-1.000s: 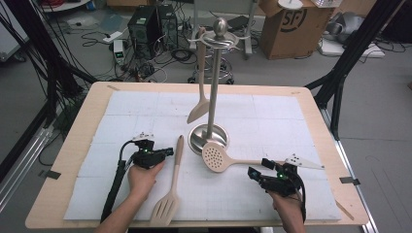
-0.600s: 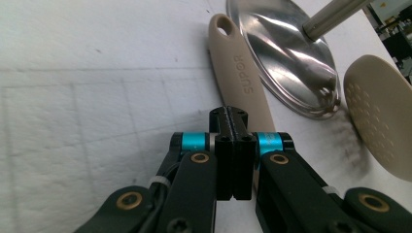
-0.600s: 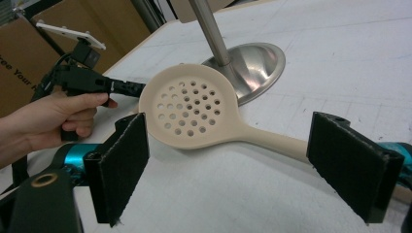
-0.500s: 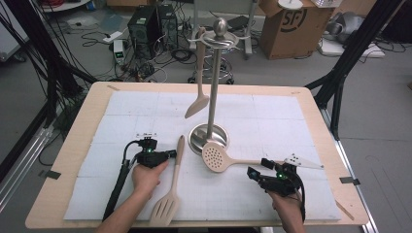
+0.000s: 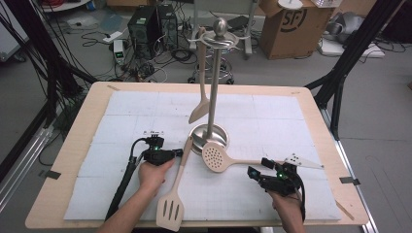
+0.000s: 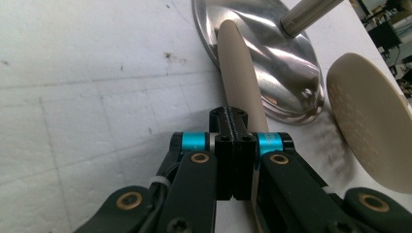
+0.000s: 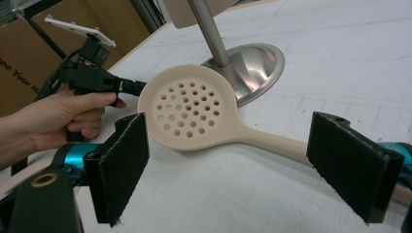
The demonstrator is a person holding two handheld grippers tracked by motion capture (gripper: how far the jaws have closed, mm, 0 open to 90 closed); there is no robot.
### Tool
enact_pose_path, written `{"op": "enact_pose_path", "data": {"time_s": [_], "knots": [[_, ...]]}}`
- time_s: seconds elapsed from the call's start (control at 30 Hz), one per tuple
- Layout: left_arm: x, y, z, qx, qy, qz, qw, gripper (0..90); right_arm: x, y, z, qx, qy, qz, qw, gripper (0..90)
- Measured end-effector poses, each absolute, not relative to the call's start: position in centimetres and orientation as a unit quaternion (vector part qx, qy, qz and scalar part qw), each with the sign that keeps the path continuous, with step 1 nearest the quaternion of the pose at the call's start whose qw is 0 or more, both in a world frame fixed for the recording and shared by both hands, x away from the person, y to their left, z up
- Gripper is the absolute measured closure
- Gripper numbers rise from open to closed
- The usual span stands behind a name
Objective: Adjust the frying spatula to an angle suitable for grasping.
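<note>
Left gripper view: left gripper (image 6: pixel 233 127) shut, hiding spatula (image 6: pixel 237 77) handle; right gripper (image 7: pixel 248 162) open

Three beige utensils: one slotted turner (image 5: pixel 171 209), one skimmer (image 5: pixel 216 157) and one spatula (image 5: pixel 199 112) (hanging from the rack). One steel rack (image 5: pixel 210 137). Two grippers: left (image 5: pixel 179 153), right (image 5: pixel 253 173).

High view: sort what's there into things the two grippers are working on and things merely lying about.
In hand:
- beige slotted turner, its handle at the shut left gripper
- beige perforated skimmer spoon, its handle between the open jaws of the right gripper
- steel utensil stand
- beige spatula hanging on it

Lying about:
- brown cardboard box
- black computer tower
</note>
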State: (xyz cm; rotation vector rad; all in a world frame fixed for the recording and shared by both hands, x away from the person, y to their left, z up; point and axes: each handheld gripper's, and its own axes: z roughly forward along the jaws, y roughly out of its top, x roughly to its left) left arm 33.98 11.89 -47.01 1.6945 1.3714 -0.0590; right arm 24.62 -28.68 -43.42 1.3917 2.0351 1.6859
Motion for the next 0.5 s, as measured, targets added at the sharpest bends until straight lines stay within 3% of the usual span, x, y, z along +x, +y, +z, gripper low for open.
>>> {"op": "enact_pose_path", "data": {"time_s": [0.5], "knots": [[34.9, 9.9, -46.7, 0.699, 0.548, -0.028, 0.459, 89.8, 24.6, -28.9, -43.4, 0.469, 0.675, 0.564, 0.076, 14.7]]}}
